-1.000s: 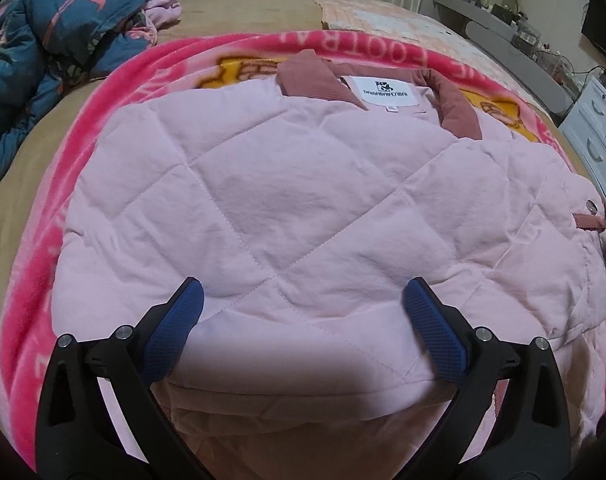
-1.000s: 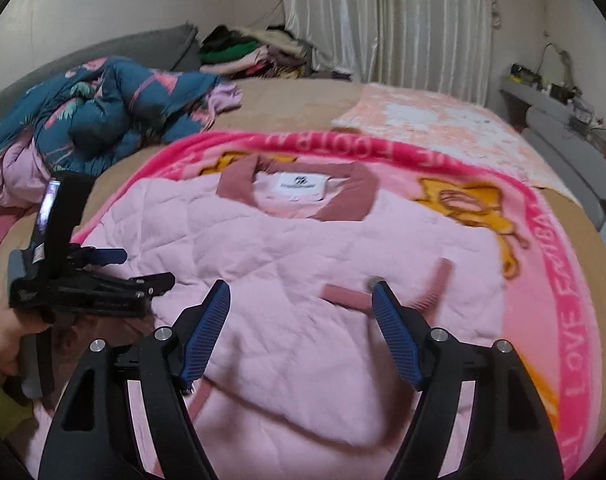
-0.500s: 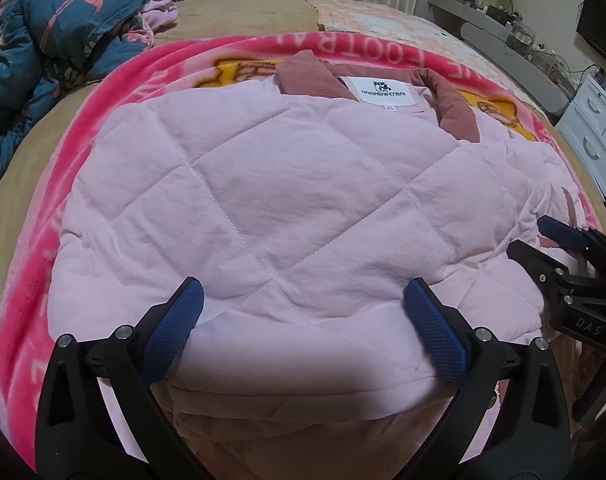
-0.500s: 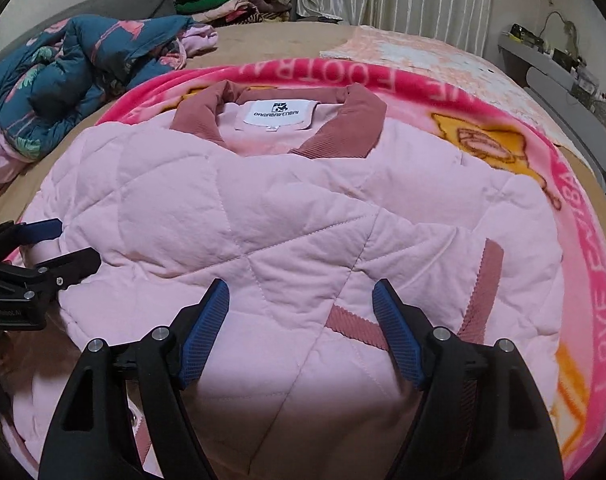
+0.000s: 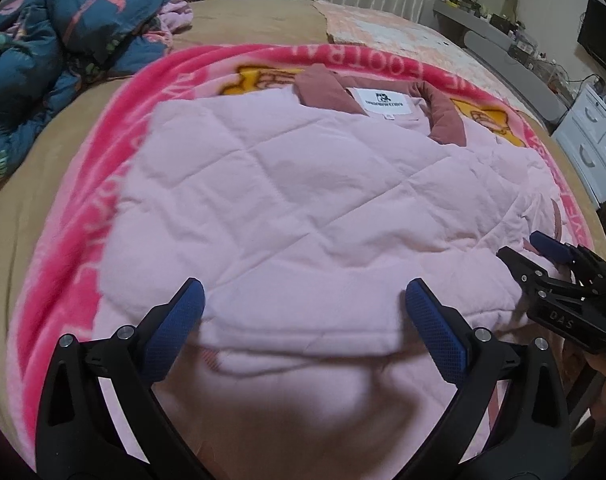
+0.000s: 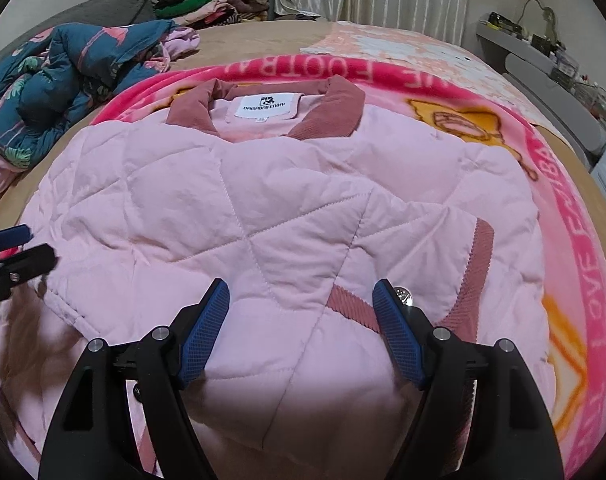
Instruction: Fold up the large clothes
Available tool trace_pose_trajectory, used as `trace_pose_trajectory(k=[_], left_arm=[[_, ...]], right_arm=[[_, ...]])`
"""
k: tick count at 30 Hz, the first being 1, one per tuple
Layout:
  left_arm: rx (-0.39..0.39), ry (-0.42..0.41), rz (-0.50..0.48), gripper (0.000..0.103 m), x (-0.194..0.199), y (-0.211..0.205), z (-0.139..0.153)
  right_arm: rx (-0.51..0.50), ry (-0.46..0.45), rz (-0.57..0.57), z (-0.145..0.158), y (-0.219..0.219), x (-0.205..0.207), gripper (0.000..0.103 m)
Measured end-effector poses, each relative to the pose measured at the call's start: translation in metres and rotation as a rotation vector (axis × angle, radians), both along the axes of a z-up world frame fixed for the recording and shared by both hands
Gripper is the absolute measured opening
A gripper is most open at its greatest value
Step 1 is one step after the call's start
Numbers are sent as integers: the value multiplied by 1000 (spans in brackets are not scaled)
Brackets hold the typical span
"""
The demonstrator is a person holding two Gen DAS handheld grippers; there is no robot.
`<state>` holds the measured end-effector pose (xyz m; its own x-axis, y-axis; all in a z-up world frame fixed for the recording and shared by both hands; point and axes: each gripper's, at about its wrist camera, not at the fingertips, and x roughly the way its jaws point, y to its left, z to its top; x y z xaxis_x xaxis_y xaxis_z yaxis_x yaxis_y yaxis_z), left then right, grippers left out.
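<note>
A pink quilted jacket (image 5: 295, 200) with a dusty-rose collar and white label lies flat on a pink blanket (image 5: 83, 216), its sleeves folded in over the body. It also shows in the right wrist view (image 6: 287, 208), where a rose cuff (image 6: 481, 248) lies on top at the right. My left gripper (image 5: 303, 308) is open and empty, low over the jacket's near hem. My right gripper (image 6: 301, 306) is open and empty over the near right part, by the cuff and a metal snap (image 6: 403, 295). Each gripper shows at the edge of the other's view.
A blue floral quilted garment (image 6: 63, 80) lies bunched at the left on the tan bed. A pile of folded clothes (image 6: 211, 4) sits at the far end by the curtain. White drawers (image 5: 591, 148) and a grey shelf stand to the right.
My right gripper has dropped and moved in close over the jacket's right side. My left gripper has shifted slightly to the left. Both stay open.
</note>
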<state>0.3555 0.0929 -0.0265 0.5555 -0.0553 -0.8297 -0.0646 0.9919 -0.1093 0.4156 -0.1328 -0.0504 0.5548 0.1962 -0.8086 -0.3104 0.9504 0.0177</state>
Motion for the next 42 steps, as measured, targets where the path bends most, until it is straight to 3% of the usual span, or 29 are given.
trace_pose_trajectory(k=[6, 10, 18, 42], left_arm=[[1, -15, 21, 94, -30, 14, 13], [-6, -32, 31, 94, -48, 20, 25], [-31, -86, 29, 94, -76, 18, 53], [-39, -185, 3, 94, -138, -3, 104]], right_arm=[[-16, 40, -16, 9, 1, -14, 76], [22, 56, -41, 19, -4, -26, 97], [113, 5, -58, 54, -23, -61, 99], [169, -160, 19, 142, -30, -154, 99]])
